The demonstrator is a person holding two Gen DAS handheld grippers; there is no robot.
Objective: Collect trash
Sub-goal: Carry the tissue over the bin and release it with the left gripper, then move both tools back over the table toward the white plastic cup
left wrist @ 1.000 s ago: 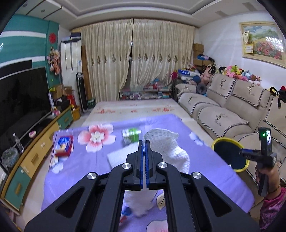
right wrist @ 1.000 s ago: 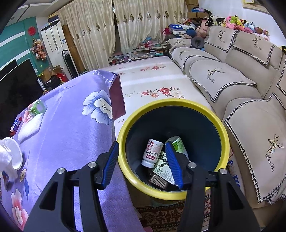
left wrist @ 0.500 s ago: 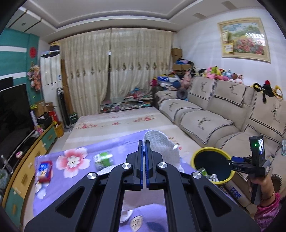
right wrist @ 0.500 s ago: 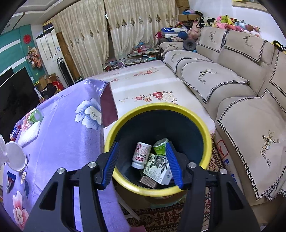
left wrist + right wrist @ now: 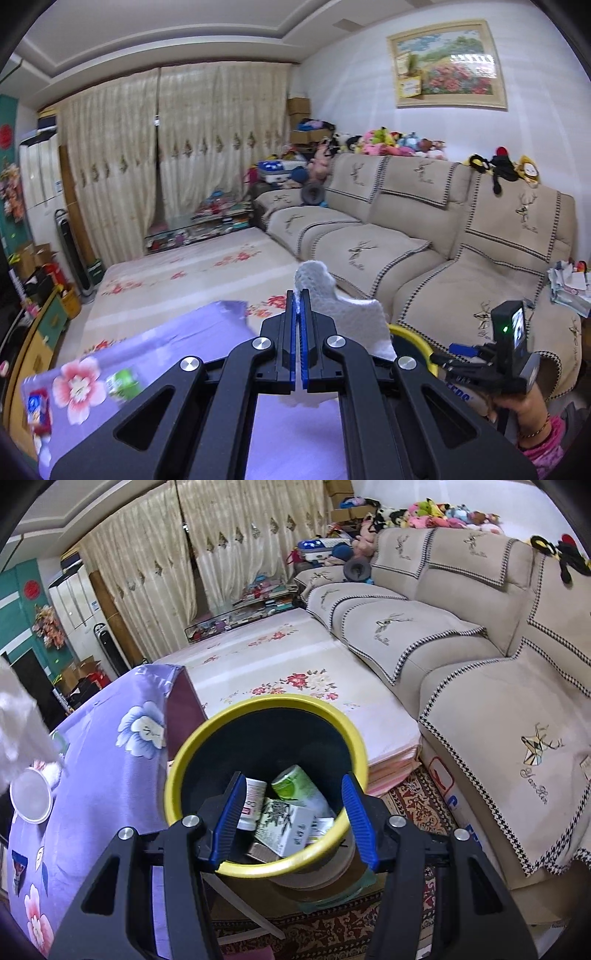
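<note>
**Paper towel held up, bin waiting beside the table**

The left tool (image 5: 299, 295) is clamped on a crumpled white paper towel (image 5: 347, 314), its blue pads pressed together with the towel bunched out to the right of the fingers. The towel is lifted off the table (image 5: 177, 354), which wears a purple flowered cloth. Just past the towel, low on the right, a sliver of the yellow-rimmed bin (image 5: 413, 339) shows, and beyond it the right hand (image 5: 517, 402) grips its own device.

From the right wrist, the right tool (image 5: 291, 812) stands wide apart with nothing between its fingers, hovering directly over the bin (image 5: 258, 867). The bin sits beside the table (image 5: 110, 775), near its corner, with the beige sofa (image 5: 480, 701) on its other side. Inside lie a white pill bottle (image 5: 253, 805), a green can (image 5: 293, 786) and a printed carton (image 5: 284, 823). At the left edge, the paper towel (image 5: 18, 731) appears blurred above a white lid (image 5: 31, 799) resting on the cloth.
</note>
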